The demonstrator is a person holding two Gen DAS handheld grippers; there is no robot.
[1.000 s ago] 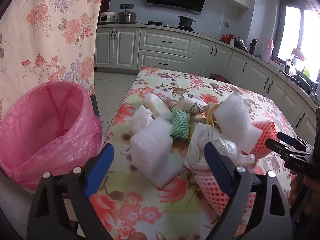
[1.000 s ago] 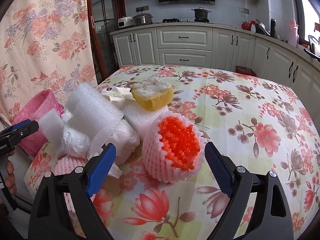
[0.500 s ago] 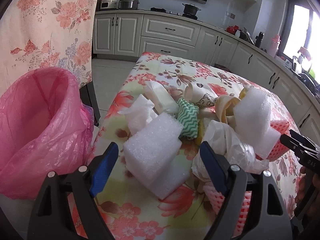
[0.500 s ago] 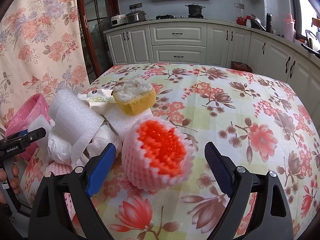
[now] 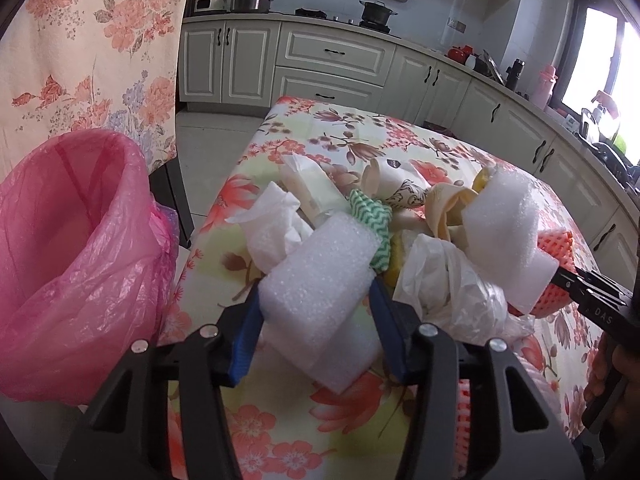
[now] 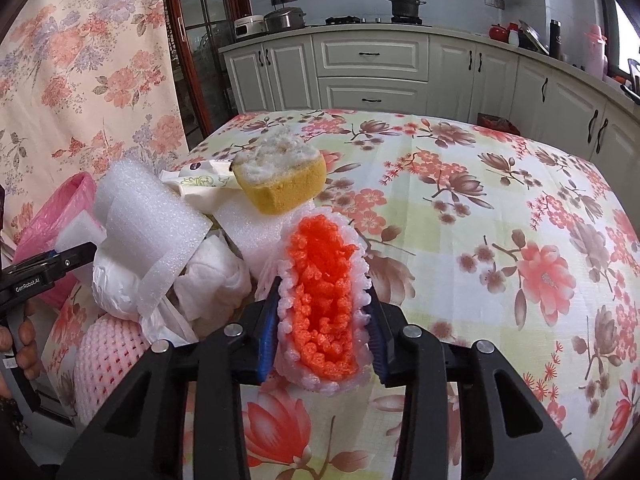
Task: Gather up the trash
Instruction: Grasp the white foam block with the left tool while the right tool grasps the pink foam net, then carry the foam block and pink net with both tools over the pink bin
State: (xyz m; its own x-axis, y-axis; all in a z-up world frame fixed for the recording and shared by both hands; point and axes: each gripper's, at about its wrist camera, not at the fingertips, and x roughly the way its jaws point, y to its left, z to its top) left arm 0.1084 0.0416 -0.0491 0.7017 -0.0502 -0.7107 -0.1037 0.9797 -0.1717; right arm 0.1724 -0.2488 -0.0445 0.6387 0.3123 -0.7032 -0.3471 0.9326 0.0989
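Observation:
A heap of trash lies on the floral table point(image 6: 500, 208): foam pieces, tissue, a white plastic bag point(image 5: 452, 284), a green zigzag cloth point(image 5: 372, 216), a yellow sponge point(image 6: 280, 184). My left gripper point(image 5: 316, 312) is shut on a white foam block point(image 5: 320, 292) at the table's near left edge. My right gripper point(image 6: 322, 320) is shut on an orange-and-pink foam fruit net point(image 6: 324, 304), squeezed narrow. The right gripper shows at the right of the left wrist view point(image 5: 592, 300). A pink-lined bin point(image 5: 60, 248) stands left of the table.
A floral curtain point(image 5: 92, 40) hangs behind the bin. A second pink foam net point(image 6: 108, 356) lies at the table's near corner. White kitchen cabinets point(image 6: 372, 68) with pots on the counter line the far wall. The table's right half carries only the cloth.
Both grippers have closed: the left onto the white foam block, the right onto the orange foam net, which is now squeezed narrow. Both moved forward a little.

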